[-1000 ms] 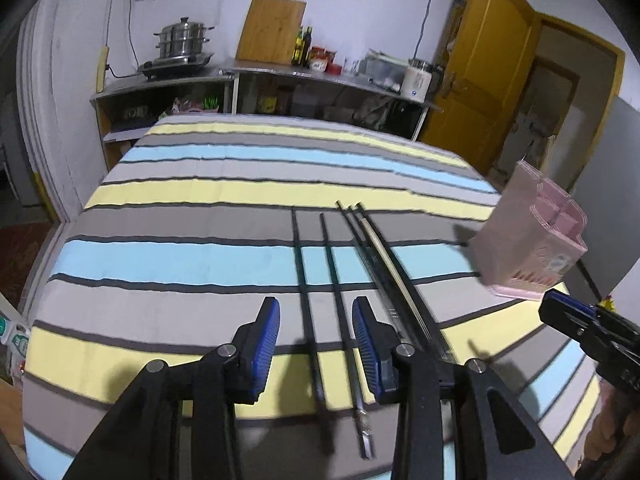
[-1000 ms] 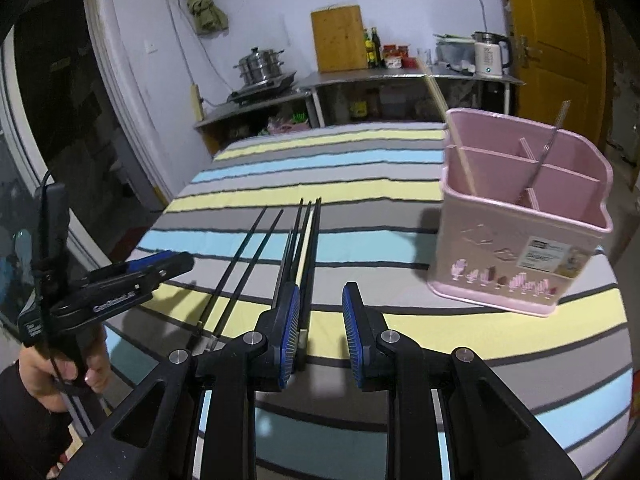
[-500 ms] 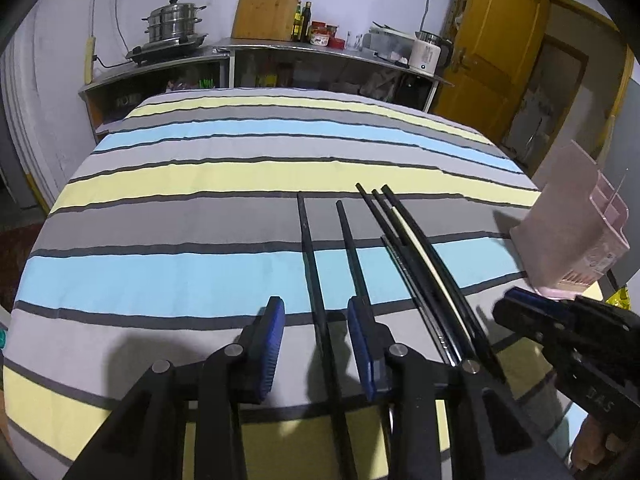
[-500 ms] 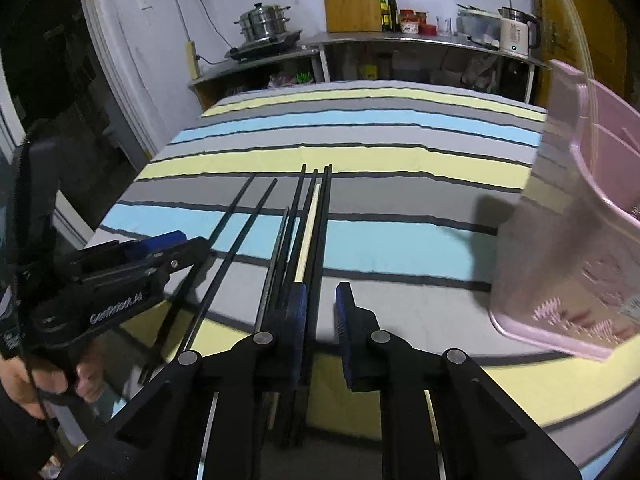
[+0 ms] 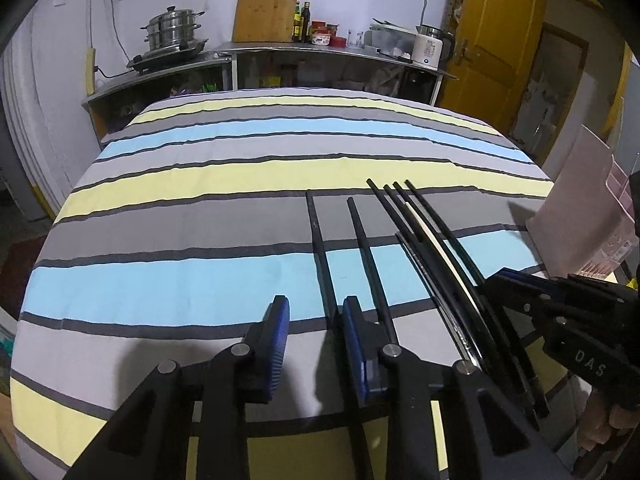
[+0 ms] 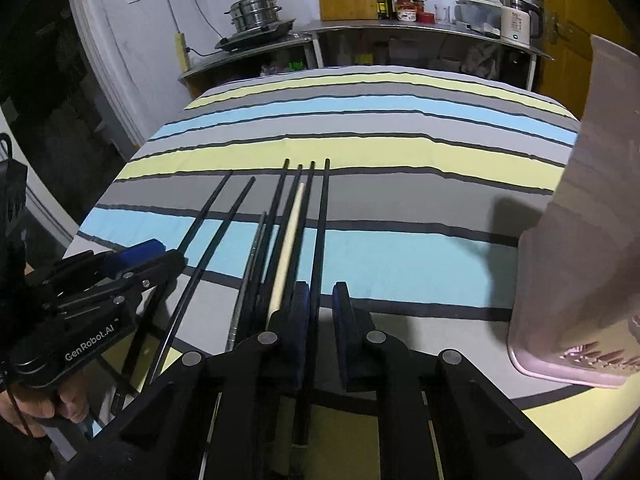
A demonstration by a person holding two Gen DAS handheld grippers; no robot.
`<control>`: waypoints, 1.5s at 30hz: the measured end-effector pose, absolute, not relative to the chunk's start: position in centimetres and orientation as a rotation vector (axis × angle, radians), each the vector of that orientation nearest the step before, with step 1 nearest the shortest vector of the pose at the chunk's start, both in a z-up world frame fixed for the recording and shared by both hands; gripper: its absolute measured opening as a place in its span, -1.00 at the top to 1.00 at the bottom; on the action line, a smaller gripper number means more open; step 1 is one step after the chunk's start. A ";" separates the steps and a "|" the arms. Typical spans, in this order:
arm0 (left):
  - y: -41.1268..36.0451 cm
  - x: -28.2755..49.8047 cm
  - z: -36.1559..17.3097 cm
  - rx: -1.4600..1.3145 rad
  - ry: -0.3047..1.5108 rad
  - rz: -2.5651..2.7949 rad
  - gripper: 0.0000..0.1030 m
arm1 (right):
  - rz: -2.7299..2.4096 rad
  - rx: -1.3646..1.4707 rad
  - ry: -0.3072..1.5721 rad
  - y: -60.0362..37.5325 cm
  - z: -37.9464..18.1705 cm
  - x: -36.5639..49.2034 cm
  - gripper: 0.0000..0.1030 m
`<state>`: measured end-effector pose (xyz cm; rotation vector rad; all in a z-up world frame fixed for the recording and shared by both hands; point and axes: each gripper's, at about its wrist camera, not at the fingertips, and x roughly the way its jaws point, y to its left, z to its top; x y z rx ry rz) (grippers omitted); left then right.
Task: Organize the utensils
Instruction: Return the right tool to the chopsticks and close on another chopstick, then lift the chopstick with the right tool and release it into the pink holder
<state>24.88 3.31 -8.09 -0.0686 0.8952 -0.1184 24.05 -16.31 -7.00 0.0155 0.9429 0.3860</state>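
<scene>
Several black chopsticks (image 5: 400, 216) and one pale chopstick (image 5: 438, 248) lie side by side on the striped table (image 5: 200, 240). My left gripper (image 5: 314, 322) is open, low over the table, with the leftmost black chopstick (image 5: 320, 248) running between its pads. My right gripper (image 6: 320, 304) is open, and the rightmost black chopstick (image 6: 322, 216) runs between its pads. The pale chopstick (image 6: 290, 232) lies just left of it. The pink utensil holder (image 6: 580, 248) stands close on the right and also shows in the left wrist view (image 5: 576, 216).
A counter (image 5: 320, 50) behind the table holds a steamer pot (image 5: 172, 34), cutting board (image 5: 266, 8), bottles and a kettle (image 5: 430, 46). A yellow door (image 5: 500, 40) is at the back right. The table's near edge lies under both grippers.
Both grippers have dropped lower and moved forward along the chopsticks. The right gripper has shifted so the pink holder sits close at its right edge.
</scene>
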 end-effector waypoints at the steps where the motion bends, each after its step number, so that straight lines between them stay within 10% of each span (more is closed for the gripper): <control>1: 3.4 24.9 -8.1 -0.073 0.896 -0.118 0.45 | 0.382 0.013 0.944 -16.2 -7.0 24.1 0.76; 14: 1.9 26.9 -8.3 0.025 0.908 -0.092 0.48 | 0.369 -0.040 0.956 -14.6 -7.2 26.2 0.76; 20: 2.3 27.1 -8.1 -0.015 0.925 -0.102 0.90 | 0.364 -0.033 0.969 -14.6 -7.1 26.8 0.89; 45: 2.0 17.1 5.4 -0.125 0.688 -0.263 0.90 | 0.441 0.126 0.727 -19.7 3.9 17.5 0.89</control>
